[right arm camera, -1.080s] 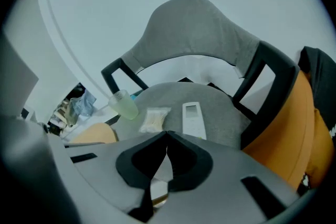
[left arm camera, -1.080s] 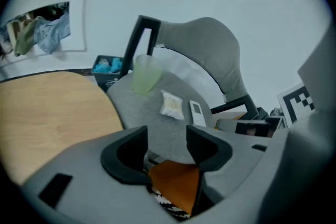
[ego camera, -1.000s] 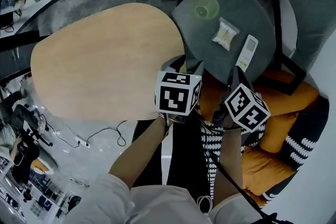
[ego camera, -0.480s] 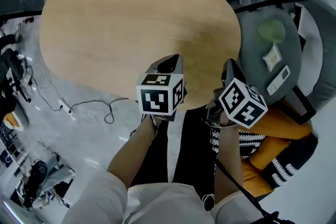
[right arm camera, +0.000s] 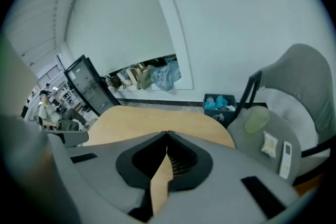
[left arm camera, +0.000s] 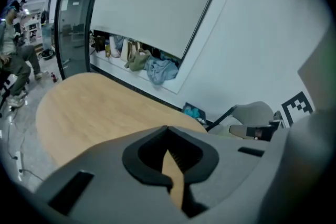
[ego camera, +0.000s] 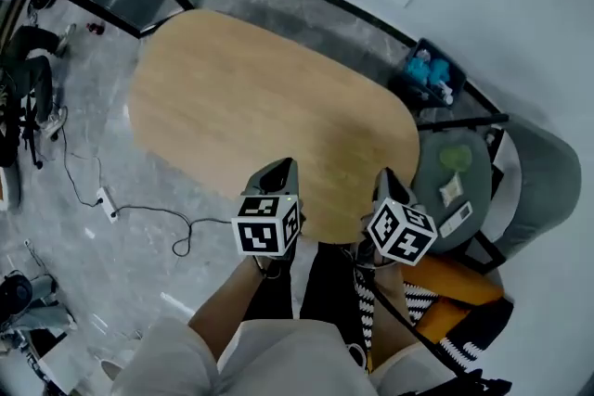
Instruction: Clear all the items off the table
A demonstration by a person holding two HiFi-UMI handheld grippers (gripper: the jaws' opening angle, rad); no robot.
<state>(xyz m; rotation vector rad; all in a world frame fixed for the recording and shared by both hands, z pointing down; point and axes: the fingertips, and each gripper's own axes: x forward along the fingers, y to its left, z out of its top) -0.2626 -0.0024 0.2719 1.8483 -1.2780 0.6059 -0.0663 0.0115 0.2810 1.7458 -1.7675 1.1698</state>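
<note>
My left tongs (ego camera: 279,173) and right tongs (ego camera: 387,183) are pressed together, empty. The table (ego camera: 260,107) at twelve o'clock looks bare, so I scan it once before stopping.

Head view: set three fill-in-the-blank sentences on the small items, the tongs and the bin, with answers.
The green cup, snack packet and white remote lie on the grey ___.
The left tongs and right tongs both have their jaws ___.
The bin beside the wooden table is coloured ___.
Missing words: chair; shut; blue.
</note>
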